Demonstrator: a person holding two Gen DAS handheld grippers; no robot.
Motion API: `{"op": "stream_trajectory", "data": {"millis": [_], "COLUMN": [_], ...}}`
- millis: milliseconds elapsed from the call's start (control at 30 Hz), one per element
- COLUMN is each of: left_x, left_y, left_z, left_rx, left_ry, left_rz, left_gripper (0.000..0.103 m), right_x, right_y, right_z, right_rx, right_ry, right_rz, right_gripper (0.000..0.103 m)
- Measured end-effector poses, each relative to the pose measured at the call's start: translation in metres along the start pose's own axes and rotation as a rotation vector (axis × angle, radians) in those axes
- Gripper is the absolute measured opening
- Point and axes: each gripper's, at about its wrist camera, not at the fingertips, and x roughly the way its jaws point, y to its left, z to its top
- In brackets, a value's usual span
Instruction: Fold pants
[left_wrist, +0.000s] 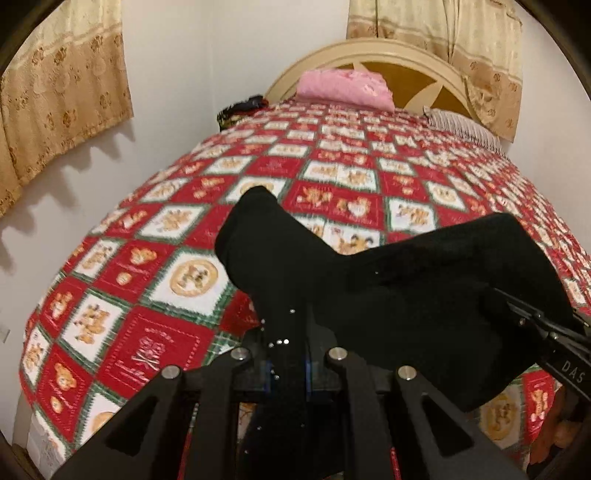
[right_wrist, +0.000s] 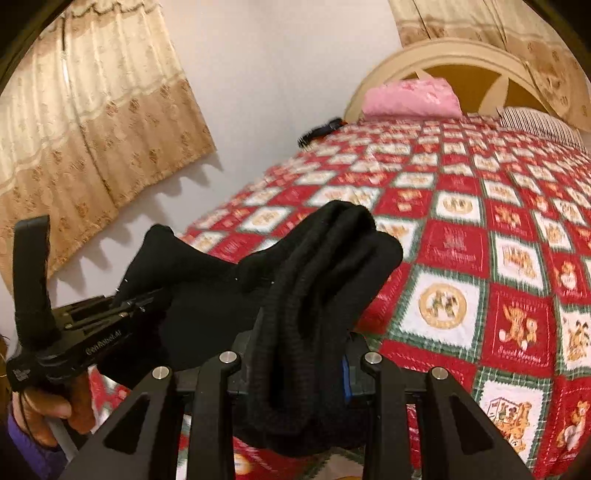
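bed (left_wrist: 155, 229) quilted | left gripper (left_wrist: 286, 332), right gripper (right_wrist: 295, 343) each clamped black pants (left_wrist: 388, 288), seemingly waistband | lower evenly, keep taut

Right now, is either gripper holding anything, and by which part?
Both hold the black pants above the quilt. The left gripper pinches a thin edge; the right gripper clamps a thick bunched, ribbed band. Which parts cannot be told.
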Motion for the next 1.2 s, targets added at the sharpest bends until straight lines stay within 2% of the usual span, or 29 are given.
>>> {"op": "stream_trajectory", "data": {"millis": [167,300,367,467,533,567,633,733,800,867,967,1033,1100,1133,1167,1200], "left_x": [0.015,0.021,0.024,0.029,0.031,0.032,0.033,0.032,0.032,0.029,0.024,0.020,0.013,0.008,0.004,0.000], "left_y": [0.005,0.007,0.009,0.016,0.020,0.022,0.027,0.037,0.040,0.044,0.054,0.063,0.073,0.078,0.083,0.085], "left_z": [-0.006,-0.010,-0.011,-0.013,-0.016,-0.017,-0.019,-0.021,-0.023,-0.026,-0.031,-0.036,-0.041,-0.043,-0.045,-0.047], "left_rx": [-0.020,-0.004,-0.010,-0.043,-0.042,-0.044,-0.061,-0.098,-0.109,-0.121,-0.153,-0.181,-0.217,-0.235,-0.249,-0.260], "left_ry": [0.039,0.045,0.046,0.039,0.025,0.018,0.013,0.019,0.021,0.026,0.050,0.070,0.074,0.075,0.071,0.066], "left_rz": [-0.001,0.020,0.032,0.073,0.121,0.141,0.148,0.127,0.118,0.114,0.109,0.104,0.090,0.092,0.097,0.102], "left_gripper": [0.013,0.018,0.025,0.047,0.071,0.075,0.085,0.090,0.092,0.094,0.100,0.102,0.102,0.102,0.102,0.102], "right_x": [0.025,0.035,0.038,0.043,0.045,0.046,0.044,0.032,0.016,-0.003,-0.028,-0.035,-0.029,-0.025,-0.017,-0.010], "right_y": [-0.020,-0.025,-0.027,-0.028,-0.031,-0.035,-0.041,-0.048,-0.050,-0.044,-0.021,-0.011,0.000,0.005,0.011,0.015], "right_z": [-0.015,-0.022,-0.021,-0.022,-0.023,-0.023,-0.022,-0.021,-0.021,-0.018,-0.009,-0.001,0.003,0.002,0.000,-0.003], "right_rx": [0.025,0.032,0.034,0.031,0.048,0.065,0.100,0.143,0.174,0.154,0.034,0.007,-0.036,-0.062,-0.094,-0.112], "right_ry": [0.079,0.103,0.109,0.125,0.135,0.141,0.142,0.131,0.090,0.028,-0.084,-0.106,-0.081,-0.062,-0.032,-0.004], "right_rz": [-0.044,-0.056,-0.056,-0.067,-0.065,-0.057,-0.024,0.009,0.011,-0.046,-0.146,-0.146,-0.099,-0.096,-0.086,-0.081], "right_gripper": [0.032,0.032,0.033,0.035,0.040,0.046,0.048,0.052,0.052,0.052,0.052,0.052,0.052,0.048,0.039,0.035]}}
